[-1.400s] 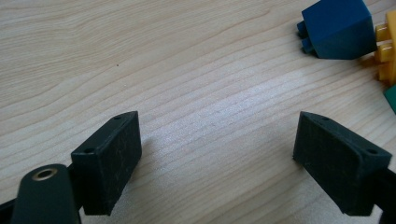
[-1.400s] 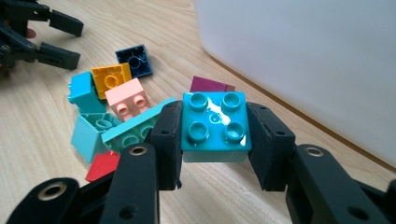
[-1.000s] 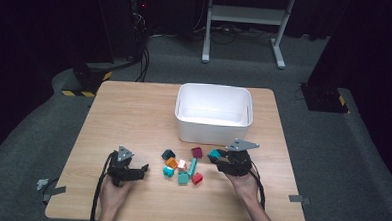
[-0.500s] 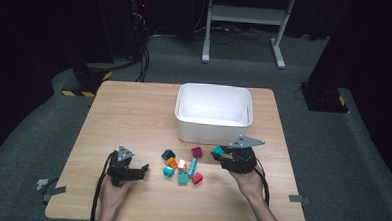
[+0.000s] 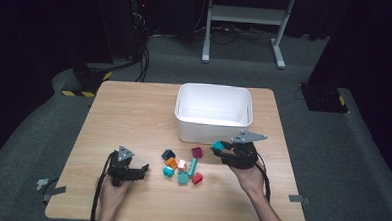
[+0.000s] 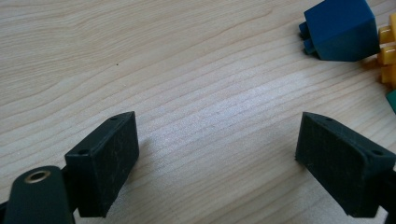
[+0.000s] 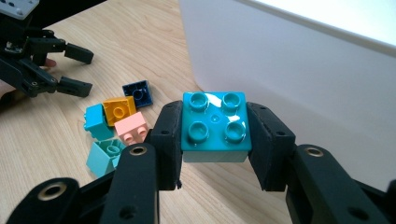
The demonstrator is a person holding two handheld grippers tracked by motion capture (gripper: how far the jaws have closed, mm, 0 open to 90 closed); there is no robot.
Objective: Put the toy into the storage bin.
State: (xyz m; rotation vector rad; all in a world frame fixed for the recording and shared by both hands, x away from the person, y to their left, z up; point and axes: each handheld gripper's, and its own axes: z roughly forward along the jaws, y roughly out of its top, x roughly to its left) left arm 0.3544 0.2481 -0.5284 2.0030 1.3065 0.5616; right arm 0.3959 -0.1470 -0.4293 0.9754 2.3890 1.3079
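My right gripper (image 5: 221,150) (image 7: 215,133) is shut on a teal four-stud brick (image 7: 215,122) (image 5: 216,146), held above the table just in front of the white bin (image 5: 214,114) (image 7: 299,60). A small pile of bricks lies mid-table: a dark blue brick (image 5: 168,154) (image 6: 340,29) (image 7: 138,94), an orange one (image 5: 171,162) (image 7: 119,109), a pink one (image 5: 181,165) (image 7: 131,129), a maroon one (image 5: 197,152), a red one (image 5: 197,178) and some teal ones (image 5: 183,177). My left gripper (image 5: 144,170) (image 6: 224,154) rests low over bare wood left of the pile, open and holding nothing.
The wooden table (image 5: 133,118) has free room at its left and back left. Cables trail from both grippers toward the table's front edge. A white metal stand (image 5: 245,15) and dark equipment sit on the floor beyond.
The right gripper has lifted the teal brick and carried it up and toward the bin's front wall. The left gripper has stayed put.
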